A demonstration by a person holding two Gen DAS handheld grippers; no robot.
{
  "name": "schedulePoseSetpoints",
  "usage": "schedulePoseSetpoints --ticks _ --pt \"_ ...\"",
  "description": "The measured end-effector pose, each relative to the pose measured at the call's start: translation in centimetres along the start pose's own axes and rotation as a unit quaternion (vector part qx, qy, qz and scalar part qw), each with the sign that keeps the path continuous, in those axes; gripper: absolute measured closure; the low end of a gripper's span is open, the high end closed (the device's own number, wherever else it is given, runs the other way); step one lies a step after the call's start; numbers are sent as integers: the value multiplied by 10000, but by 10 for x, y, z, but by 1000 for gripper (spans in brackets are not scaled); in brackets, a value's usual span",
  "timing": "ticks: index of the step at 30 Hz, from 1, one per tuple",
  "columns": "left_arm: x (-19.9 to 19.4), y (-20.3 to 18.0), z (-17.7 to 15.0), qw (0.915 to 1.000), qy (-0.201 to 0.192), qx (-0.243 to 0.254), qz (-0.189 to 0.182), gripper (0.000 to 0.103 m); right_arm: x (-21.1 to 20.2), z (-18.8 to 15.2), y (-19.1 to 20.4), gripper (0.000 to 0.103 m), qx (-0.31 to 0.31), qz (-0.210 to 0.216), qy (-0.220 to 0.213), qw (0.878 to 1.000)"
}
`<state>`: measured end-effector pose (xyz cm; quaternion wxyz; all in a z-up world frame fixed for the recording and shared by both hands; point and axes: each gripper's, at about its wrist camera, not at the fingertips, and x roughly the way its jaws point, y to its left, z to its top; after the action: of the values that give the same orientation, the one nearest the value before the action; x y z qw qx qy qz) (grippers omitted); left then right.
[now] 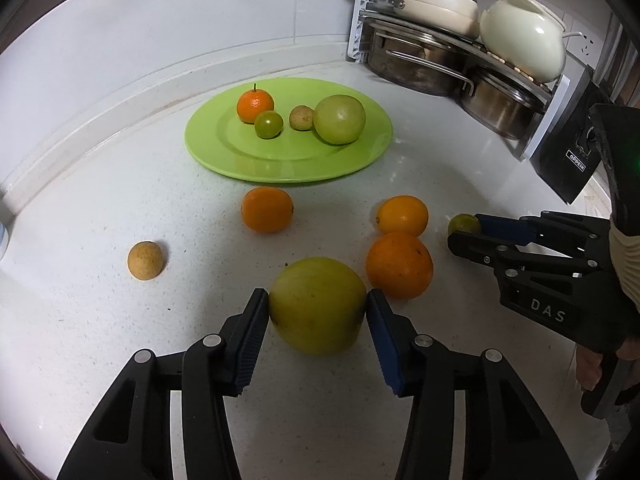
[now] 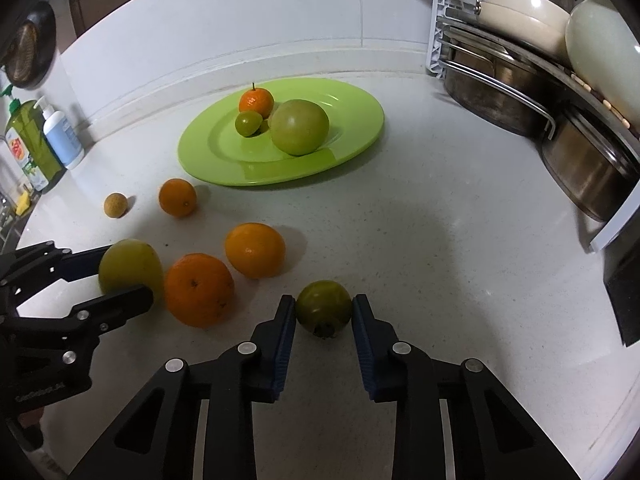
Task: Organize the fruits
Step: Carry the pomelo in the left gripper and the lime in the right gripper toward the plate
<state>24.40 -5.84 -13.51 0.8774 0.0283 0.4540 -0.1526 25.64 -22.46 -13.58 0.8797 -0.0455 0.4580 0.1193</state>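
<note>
My left gripper [image 1: 318,306] is shut on a large yellow-green fruit [image 1: 318,304] low over the white counter; it also shows in the right wrist view [image 2: 130,266]. My right gripper [image 2: 324,312] is shut on a small dark green fruit [image 2: 324,308], seen in the left wrist view [image 1: 464,224] too. A green plate [image 1: 224,148] at the back holds a tangerine [image 1: 255,105], a small green fruit [image 1: 269,124], a small brownish fruit [image 1: 301,117] and a large green fruit [image 1: 339,119]. Three oranges [image 1: 267,209] [image 1: 402,216] [image 1: 399,266] and a small tan fruit [image 1: 145,260] lie loose.
A rack with steel pots [image 1: 424,64] and cream cookware [image 1: 520,36] stands at the back right. A black box [image 1: 568,156] is beside it. Soap bottles [image 2: 60,136] stand at the far left by the wall in the right wrist view.
</note>
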Motion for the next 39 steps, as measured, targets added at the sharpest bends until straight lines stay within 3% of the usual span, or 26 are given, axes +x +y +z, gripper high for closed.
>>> schedulePoseSetpoints --ticks 13,23,39 --pt "-16 6 0 9998 -194 -17 -34 54 -33 2 17 73 -93 46 -301 9995" --pt "-49 12 7 9982 -585 103 -64 54 -64 12 35 73 -44 -5 -614 9981" --pt "-86 30 44 9923 -1180 372 33 54 -89 44 56 73 70 -16 -1110 9938"
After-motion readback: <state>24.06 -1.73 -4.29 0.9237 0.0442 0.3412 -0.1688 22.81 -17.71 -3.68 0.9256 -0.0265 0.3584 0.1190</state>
